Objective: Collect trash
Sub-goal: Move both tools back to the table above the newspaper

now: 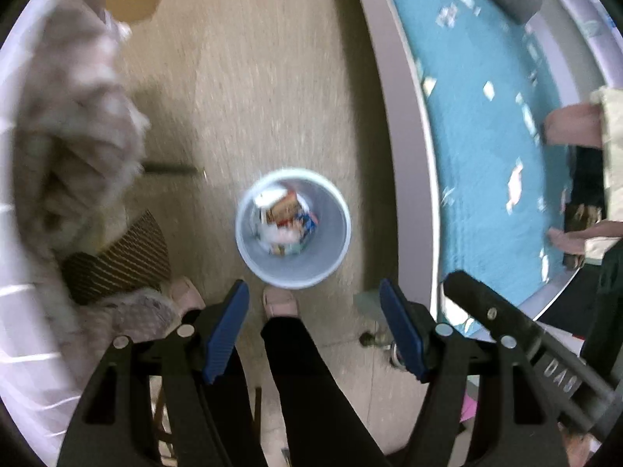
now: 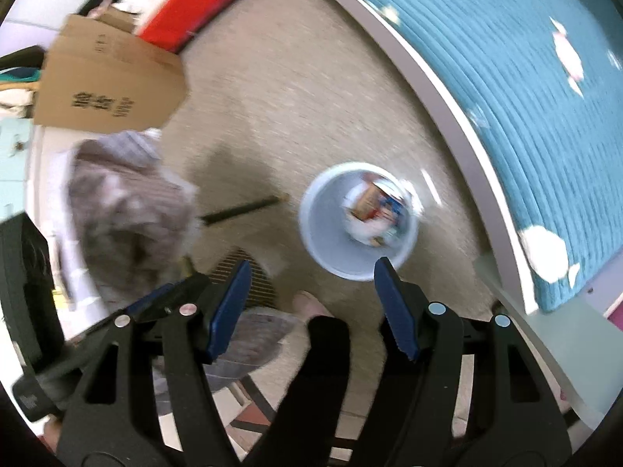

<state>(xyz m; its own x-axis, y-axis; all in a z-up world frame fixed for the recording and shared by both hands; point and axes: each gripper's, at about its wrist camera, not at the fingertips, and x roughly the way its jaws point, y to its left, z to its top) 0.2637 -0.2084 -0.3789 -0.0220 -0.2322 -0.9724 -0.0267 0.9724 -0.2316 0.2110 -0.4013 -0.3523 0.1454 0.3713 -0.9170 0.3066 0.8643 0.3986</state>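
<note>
**Desk:** What is shown nearest the lens?

**Photographer:** The left gripper (image 1: 313, 334) and the right gripper (image 2: 311, 311) are seen pointed steeply down at the floor (image 1: 272, 89), each with its blue pads (image 1: 227, 336) spread well apart. Nothing is held between either pair. A person's dark-clad legs (image 1: 303, 369) and pale slippers (image 1: 279, 301) are framed just behind the pads.

**Desk:** And the trash itself?

**Photographer:** A round white bin (image 1: 249, 241) is seen standing on the floor just beyond the slippers, beside the grey edge of a table (image 1: 405, 116). Crumpled wrappers and small cartons (image 1: 286, 220) are already piled in its bottom. More white paper scraps (image 1: 516, 188) are scattered on the teal cloth (image 1: 467, 116) of the table, farther off.

**Desk:** How would those scraps be handled?

**Photographer:** They are judged to be very light, soft and easily crushed, so no real force would be needed. Flat pieces may be hard to lift from the cloth; a raised or crumpled edge is thought the best place for a pinch. Fabric could be caught along with them.

**Desk:** Anything at the far edge?

**Photographer:** A cardboard box (image 2: 109, 85) and a red object (image 2: 202, 11) are seen against the wall, with a blurred heap of grey cloth (image 2: 128, 202) off to one side.
</note>
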